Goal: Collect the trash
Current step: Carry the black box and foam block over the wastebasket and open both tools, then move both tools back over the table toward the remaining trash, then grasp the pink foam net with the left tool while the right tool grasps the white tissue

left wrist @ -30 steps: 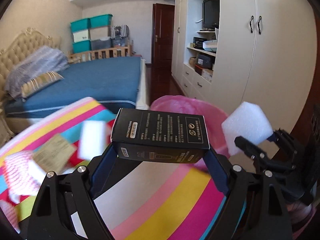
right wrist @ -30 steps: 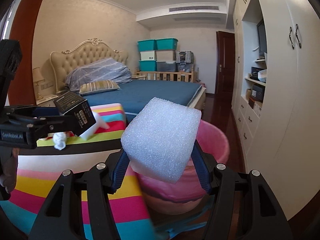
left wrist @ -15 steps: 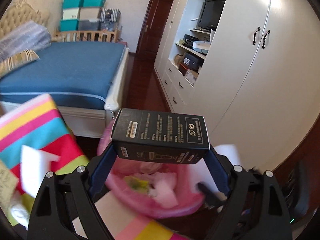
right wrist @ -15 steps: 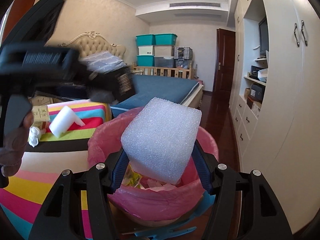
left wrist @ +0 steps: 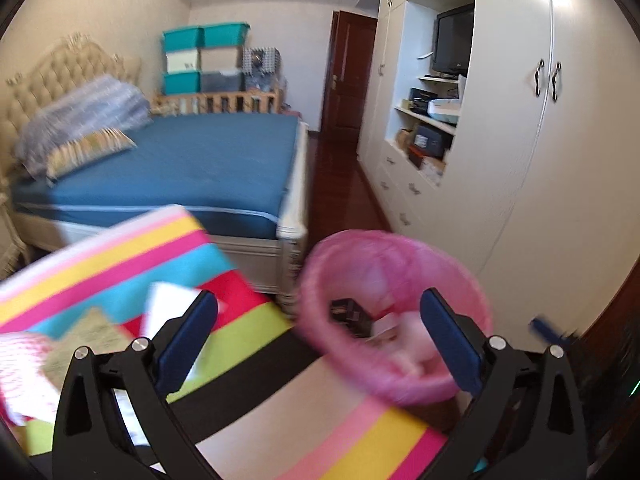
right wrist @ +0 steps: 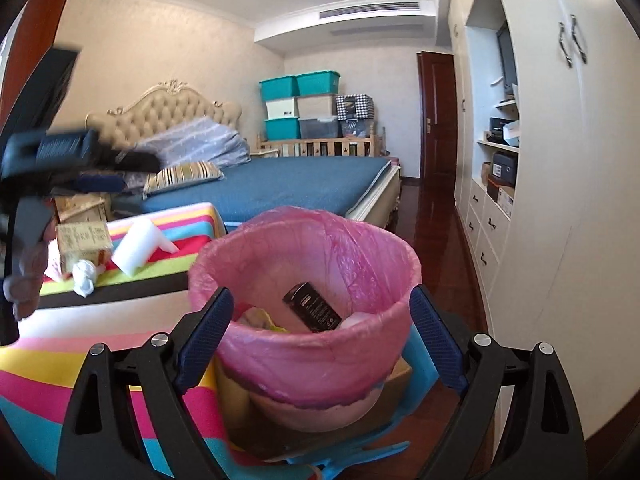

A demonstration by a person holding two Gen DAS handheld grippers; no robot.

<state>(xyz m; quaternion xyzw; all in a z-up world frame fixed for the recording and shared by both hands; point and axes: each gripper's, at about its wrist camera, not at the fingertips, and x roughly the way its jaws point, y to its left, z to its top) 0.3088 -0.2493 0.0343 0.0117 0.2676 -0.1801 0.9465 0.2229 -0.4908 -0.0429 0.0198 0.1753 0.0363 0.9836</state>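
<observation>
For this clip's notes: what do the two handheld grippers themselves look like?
Both look alike. The left gripper and right gripper each have black angular arms with triangular cut-outs, silver round pivot screws, and flat dark-blue finger pads. No cables, markings or sleeves are readable on them.

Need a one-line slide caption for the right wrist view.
Open right gripper at the pink-lined bin, black box inside; foam wedge left on the striped table.

Scraps (right wrist: 136, 250) on striped table (right wrist: 60, 376)
</observation>
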